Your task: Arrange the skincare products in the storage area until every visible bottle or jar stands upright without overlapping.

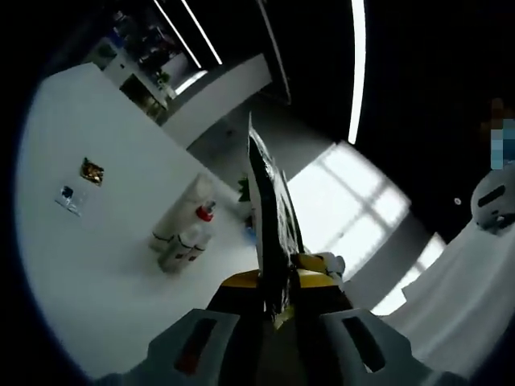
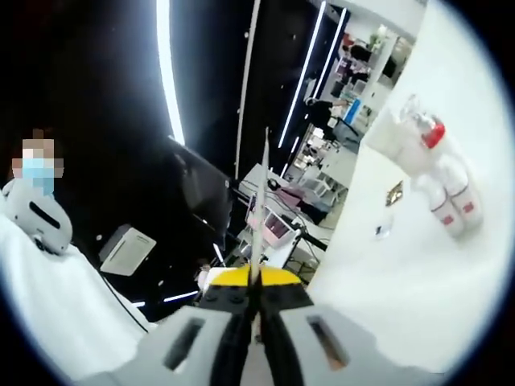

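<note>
My left gripper [image 1: 278, 304] is shut on a flat dark printed packet [image 1: 267, 201] that stands edge-on up the middle of the left gripper view. Beyond it, several white bottles [image 1: 181, 233], one with a red cap [image 1: 206, 213], are grouped on the white table [image 1: 96, 273]. My right gripper [image 2: 256, 304] is shut on a thin flat sheet-like packet [image 2: 261, 193], seen edge-on, held off the table's edge. In the right gripper view the same bottle group [image 2: 447, 189] with its red cap [image 2: 433, 133] lies far to the right on the table [image 2: 386, 297].
Two small sachets [image 1: 91, 170] [image 1: 68, 197] lie on the table apart from the bottles, seen again as sachets [image 2: 394, 193] [image 2: 382, 232]. A person in a white garment [image 2: 48, 297] [image 1: 475, 281] stands beside the table. Shelving and desks fill the dark background.
</note>
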